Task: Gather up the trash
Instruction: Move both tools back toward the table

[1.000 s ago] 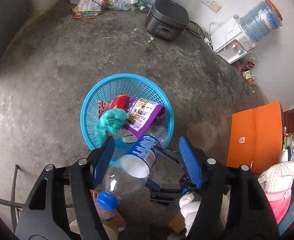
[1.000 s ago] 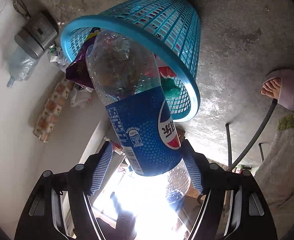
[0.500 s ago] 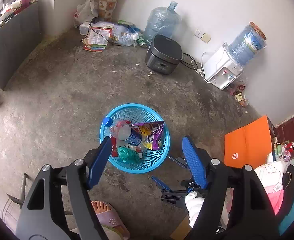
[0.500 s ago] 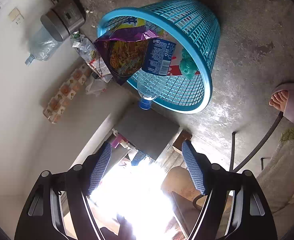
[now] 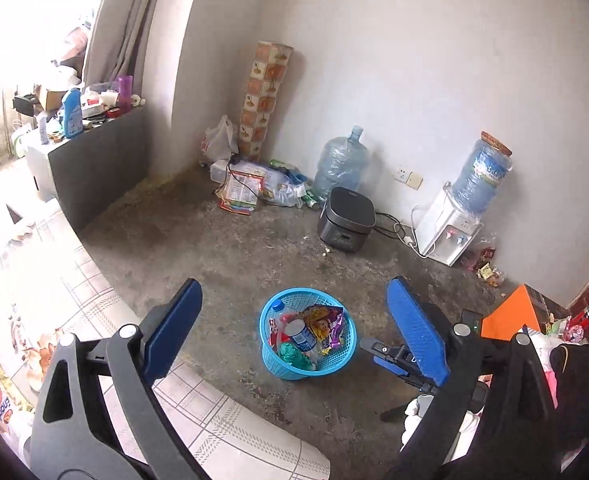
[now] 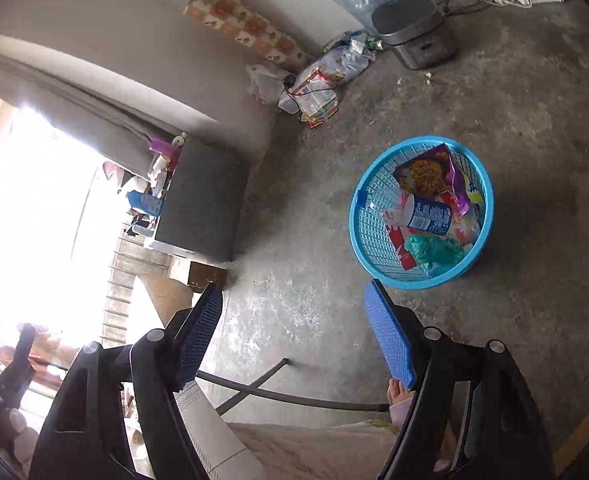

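A blue plastic basket point(image 5: 268, 354) stands on the concrete floor. In it lie a clear bottle with a blue label point(image 5: 300, 334), a purple snack wrapper point(image 5: 326, 322) and a teal crumpled bag point(image 5: 292, 354). The basket also shows in the right wrist view point(image 6: 374, 248), with the bottle point(image 6: 424, 213) across the trash. My left gripper point(image 5: 294, 312) is open and empty, high above and back from the basket. My right gripper point(image 6: 294, 304) is open and empty, to the left of the basket.
A white tiled table edge point(image 5: 222, 416) lies under the left gripper. A rice cooker point(image 5: 346, 222), water jugs point(image 5: 342, 164), a dispenser point(image 5: 450, 232) and loose packets point(image 5: 246, 192) line the far wall. An orange box point(image 5: 510, 316) sits right. A dark cabinet point(image 6: 202, 200) stands left.
The bottle left my right gripper and now lies in the basket. Both grippers have pulled up and away from the basket, which looks smaller now.
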Tool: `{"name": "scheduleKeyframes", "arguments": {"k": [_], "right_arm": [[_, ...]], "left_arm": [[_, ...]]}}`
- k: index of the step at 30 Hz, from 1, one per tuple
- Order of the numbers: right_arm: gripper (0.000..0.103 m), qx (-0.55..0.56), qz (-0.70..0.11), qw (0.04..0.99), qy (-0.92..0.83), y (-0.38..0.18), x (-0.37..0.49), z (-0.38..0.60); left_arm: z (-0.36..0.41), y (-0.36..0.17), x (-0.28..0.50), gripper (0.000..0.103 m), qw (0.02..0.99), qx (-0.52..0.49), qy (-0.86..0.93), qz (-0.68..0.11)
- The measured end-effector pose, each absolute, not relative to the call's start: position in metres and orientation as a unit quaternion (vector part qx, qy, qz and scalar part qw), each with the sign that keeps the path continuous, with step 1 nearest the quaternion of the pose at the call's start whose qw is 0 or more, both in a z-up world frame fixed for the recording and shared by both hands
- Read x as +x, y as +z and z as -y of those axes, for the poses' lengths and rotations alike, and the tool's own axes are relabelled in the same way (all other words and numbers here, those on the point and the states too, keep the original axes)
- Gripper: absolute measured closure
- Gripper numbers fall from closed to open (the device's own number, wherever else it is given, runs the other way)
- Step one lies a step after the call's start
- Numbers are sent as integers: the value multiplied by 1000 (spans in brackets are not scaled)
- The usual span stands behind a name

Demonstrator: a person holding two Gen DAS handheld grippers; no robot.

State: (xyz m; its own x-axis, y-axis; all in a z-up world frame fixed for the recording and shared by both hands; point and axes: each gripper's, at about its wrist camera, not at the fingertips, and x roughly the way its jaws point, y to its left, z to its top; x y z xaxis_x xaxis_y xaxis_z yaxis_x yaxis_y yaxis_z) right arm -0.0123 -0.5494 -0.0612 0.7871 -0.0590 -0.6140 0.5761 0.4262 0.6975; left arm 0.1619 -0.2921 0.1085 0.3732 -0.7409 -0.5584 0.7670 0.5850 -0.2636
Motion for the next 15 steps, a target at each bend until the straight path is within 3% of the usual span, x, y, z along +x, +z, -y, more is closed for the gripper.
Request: {"name": "scheduleKeyframes", "arguments": {"k": [10,15], "right_arm": [[12,235,-229,928,-174,51,7,449],[10,173,-235,944,-154,76,11,412]], "left_arm": [[146,148,119,10,904,-42,-354,-236],[85,145,111,10,923,-58,-301,-234]]}}
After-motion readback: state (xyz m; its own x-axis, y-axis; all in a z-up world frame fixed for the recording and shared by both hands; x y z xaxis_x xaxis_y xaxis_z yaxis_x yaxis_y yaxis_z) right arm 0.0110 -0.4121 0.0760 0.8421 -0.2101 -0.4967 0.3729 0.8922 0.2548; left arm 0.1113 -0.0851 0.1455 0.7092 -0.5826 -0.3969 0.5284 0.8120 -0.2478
